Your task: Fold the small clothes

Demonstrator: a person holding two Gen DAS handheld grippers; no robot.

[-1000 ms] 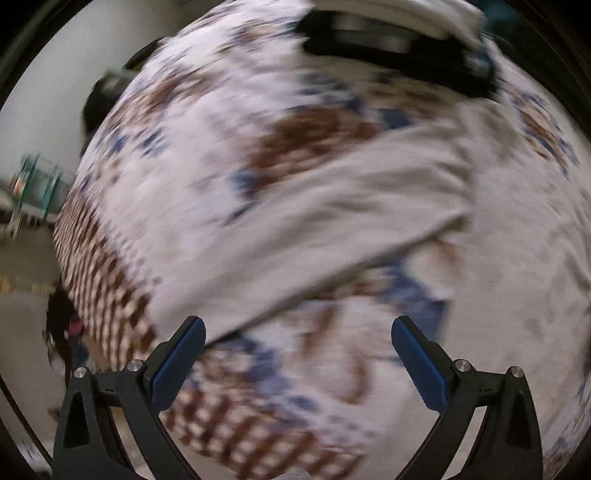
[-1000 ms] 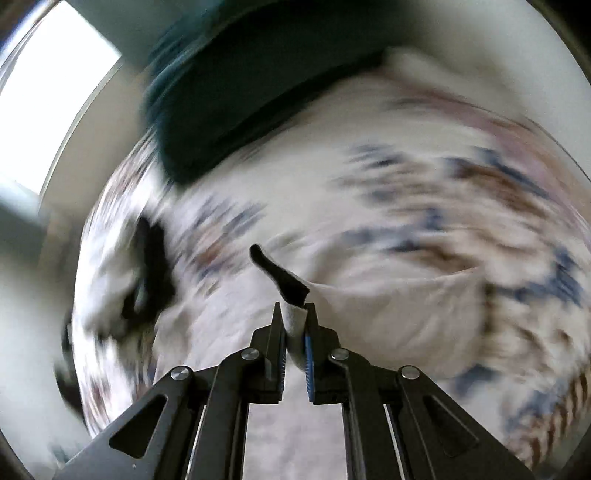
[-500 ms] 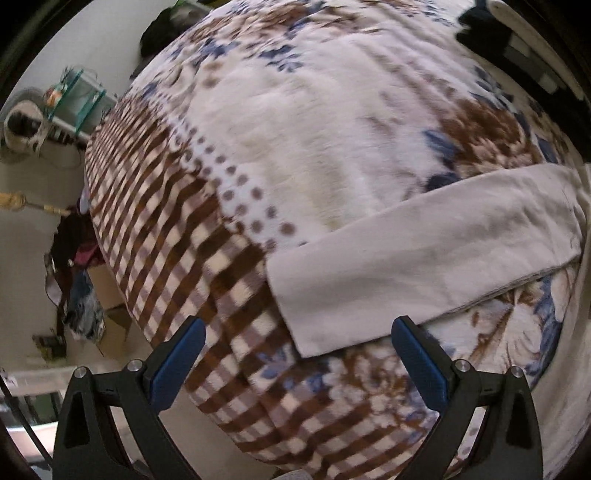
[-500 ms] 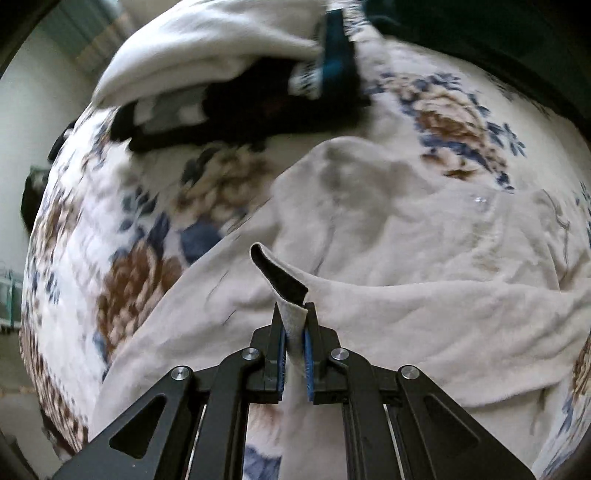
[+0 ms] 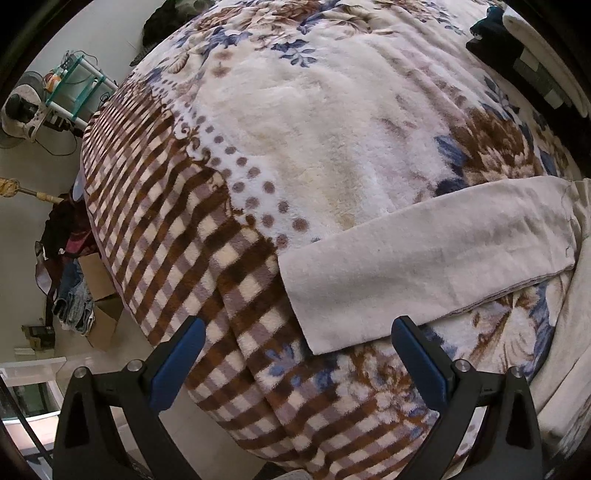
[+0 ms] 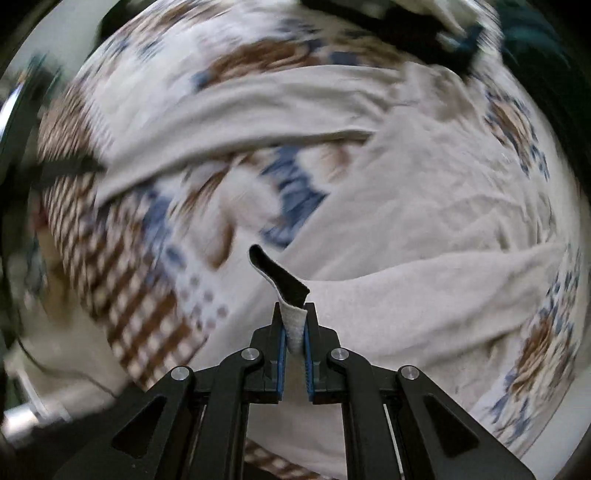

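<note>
my left gripper (image 5: 295, 354) hangs over the bed with its blue-padded fingers (image 5: 177, 363) spread wide and nothing between them; below them lies the beige garment (image 5: 424, 266), one long sleeve-like part stretched flat across the blanket (image 5: 314, 129), its squared end just ahead of my left fingers, near the edge of the bed where the blanket's brown check border drops away; the rest of that part runs off toward the right side of the view, where it joins more beige cloth; my right gripper (image 6: 294, 332) is clamped on a fold of the same beige garment (image 6: 443, 221), a narrow strip of its hem pinched between the two fingers (image 6: 279, 339) and rising past the tips, its dark inner side showing; the right wrist view is smeared with blur, yet the garment's body is seen spread over the flowered middle of the blanket (image 6: 240, 206), with a long part reaching across the top of it; dark clothes (image 5: 495, 33) lie at the far corner of the bed; beyond the bed's edge, on the floor, stand a cardboard box (image 5: 99, 288) with clothes heaped by it and a fan (image 5: 22, 110).
</note>
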